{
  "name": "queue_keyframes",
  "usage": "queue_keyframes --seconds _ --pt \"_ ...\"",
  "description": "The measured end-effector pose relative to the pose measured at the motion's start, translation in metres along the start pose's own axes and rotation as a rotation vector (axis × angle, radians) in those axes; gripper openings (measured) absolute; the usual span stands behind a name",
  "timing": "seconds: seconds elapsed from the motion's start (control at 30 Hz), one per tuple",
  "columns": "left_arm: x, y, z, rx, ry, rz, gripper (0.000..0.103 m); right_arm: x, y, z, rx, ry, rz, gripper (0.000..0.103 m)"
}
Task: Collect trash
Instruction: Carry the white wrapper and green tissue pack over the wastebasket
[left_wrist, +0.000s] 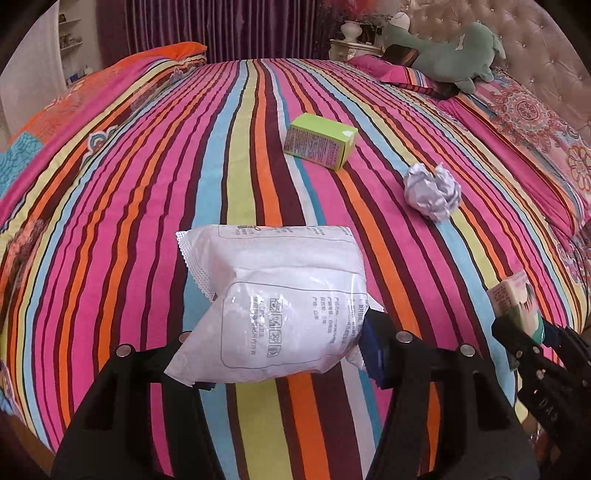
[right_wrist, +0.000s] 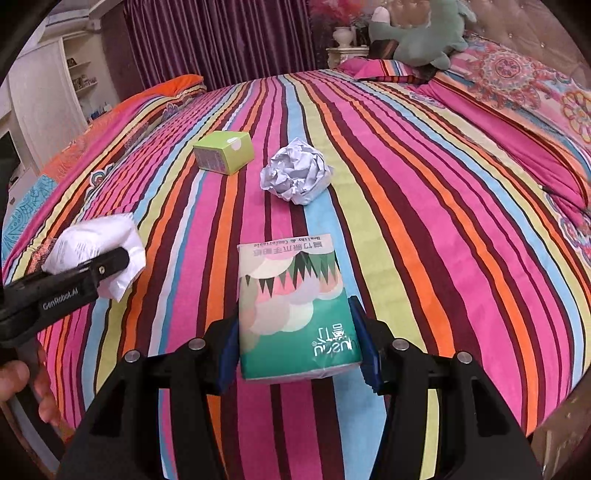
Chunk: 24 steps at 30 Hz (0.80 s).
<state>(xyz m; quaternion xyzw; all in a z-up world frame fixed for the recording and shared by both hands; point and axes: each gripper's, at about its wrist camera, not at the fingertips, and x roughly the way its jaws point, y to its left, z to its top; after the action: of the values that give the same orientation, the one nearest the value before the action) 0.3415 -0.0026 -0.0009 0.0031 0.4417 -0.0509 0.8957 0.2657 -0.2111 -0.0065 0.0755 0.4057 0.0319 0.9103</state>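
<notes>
Trash is sitting partly in the grippers and partly on the striped bedspread (left_wrist: 129, 184). Low in the centre of the left wrist view, the left gripper (left_wrist: 273, 354) is clamping a white plastic packet (left_wrist: 273, 295) between its pads, lifted clear of the bed. Low in the centre of the right wrist view, the right gripper (right_wrist: 299, 347) is squeezing a green tissue pack (right_wrist: 295, 314) by its sides. Above them, toward the middle of the frame, a green box (left_wrist: 320, 141) and a crumpled paper ball (left_wrist: 432, 192) are lying apart on the bedspread. A green plush toy (left_wrist: 454, 51) is resting at the upper right by the headboard.
</notes>
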Motion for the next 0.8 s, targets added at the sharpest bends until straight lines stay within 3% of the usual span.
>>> queue_keyframes --seconds 0.8 --pt "-0.082 0.009 -0.130 0.015 0.018 -0.003 0.057 -0.072 0.013 -0.080 0.052 -0.002 0.043 0.051"
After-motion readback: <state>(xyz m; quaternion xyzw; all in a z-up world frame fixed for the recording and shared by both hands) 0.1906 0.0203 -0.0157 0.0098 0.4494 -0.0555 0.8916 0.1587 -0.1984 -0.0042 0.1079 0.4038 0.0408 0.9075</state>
